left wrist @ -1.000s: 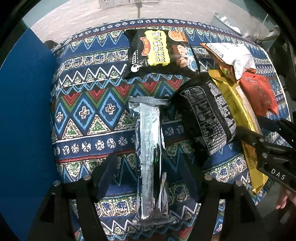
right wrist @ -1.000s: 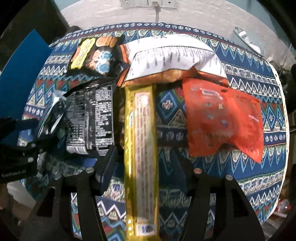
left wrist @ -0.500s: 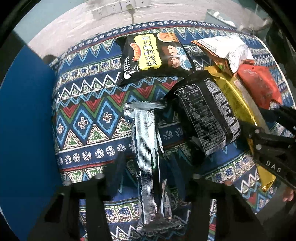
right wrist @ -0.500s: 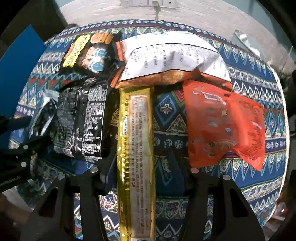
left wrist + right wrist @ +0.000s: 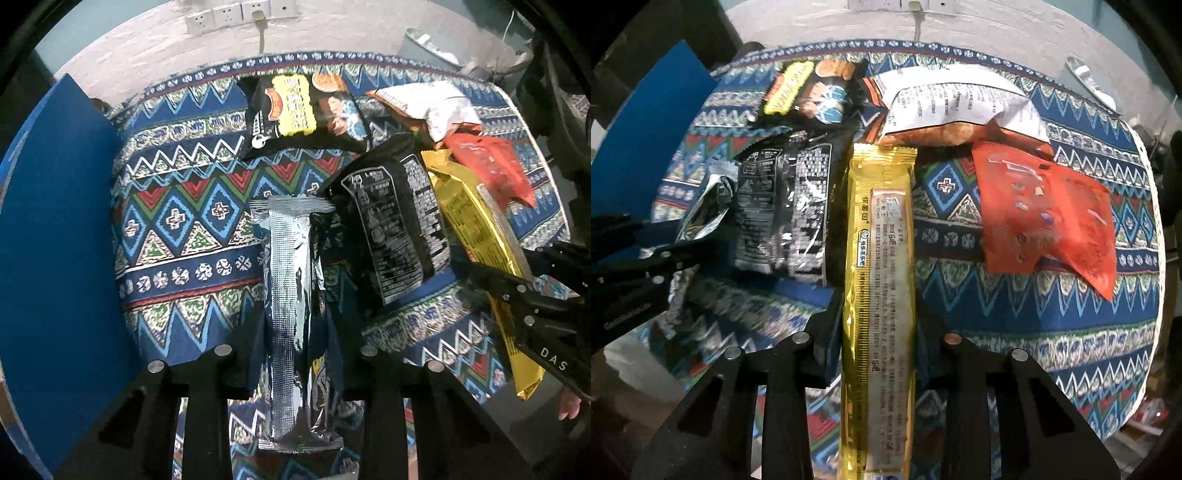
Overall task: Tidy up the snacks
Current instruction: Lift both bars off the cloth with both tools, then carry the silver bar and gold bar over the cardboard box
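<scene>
Snacks lie on the patterned surface [image 5: 177, 221]; light, crinkly, slippery film — best pinched mid-length across the narrow width. Silver pack [image 5: 291, 295] runs lengthwise between the left hand-held gripper's [image 5: 295, 354] jaws, clamped on it; right hand-held gripper [image 5: 877, 343] is closing on the gold bar [image 5: 879, 277] — pads appear to press it.

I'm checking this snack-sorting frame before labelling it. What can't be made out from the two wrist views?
- Silver packet: left wrist view shows only its seam side; the brand face is turned away.
- Gold packet: near end cut off by the right wrist view's bottom edge.
- Black packet: print too small to read.
- White bag: lower part hidden behind the gold packet and the red packet.
- Left gripper: blurred in the right wrist view.
</scene>
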Demonstrator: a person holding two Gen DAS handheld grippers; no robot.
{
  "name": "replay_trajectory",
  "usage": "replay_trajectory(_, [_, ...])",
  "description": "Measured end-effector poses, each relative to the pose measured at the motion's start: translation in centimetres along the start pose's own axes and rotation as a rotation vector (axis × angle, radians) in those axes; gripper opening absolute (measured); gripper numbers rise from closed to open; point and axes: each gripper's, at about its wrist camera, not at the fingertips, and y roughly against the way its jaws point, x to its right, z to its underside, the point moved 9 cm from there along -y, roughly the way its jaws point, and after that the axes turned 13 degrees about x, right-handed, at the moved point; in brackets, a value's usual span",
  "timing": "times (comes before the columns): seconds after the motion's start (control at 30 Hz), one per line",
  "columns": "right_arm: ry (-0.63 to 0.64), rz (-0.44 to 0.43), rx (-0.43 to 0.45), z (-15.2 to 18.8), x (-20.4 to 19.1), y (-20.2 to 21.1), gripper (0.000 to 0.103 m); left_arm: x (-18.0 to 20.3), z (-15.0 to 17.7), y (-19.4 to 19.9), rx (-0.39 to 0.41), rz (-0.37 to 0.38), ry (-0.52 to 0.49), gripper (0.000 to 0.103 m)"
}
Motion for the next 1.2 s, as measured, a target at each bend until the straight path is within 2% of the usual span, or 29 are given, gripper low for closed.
replay_trajectory(0.4, [0.001,0.001,0.091,-0.9,-0.9,4.3,0.031,-1.2,-1.0,4.1,0.082,0.013,0.003,0.029])
replay_trajectory(0.83, [0.023,-0.020,0.187,-4.0,-2.4,6.0,0.031,-2.6,-3.1,7.1,0.176,-0.006,0.010,0.029])
replay_trajectory(1.2, [0.040,-0.040,0.319,-8.1,-4.2,9.4,0.031,-3.9,-5.5,10.8,0.285,-0.033,0.003,0.029])
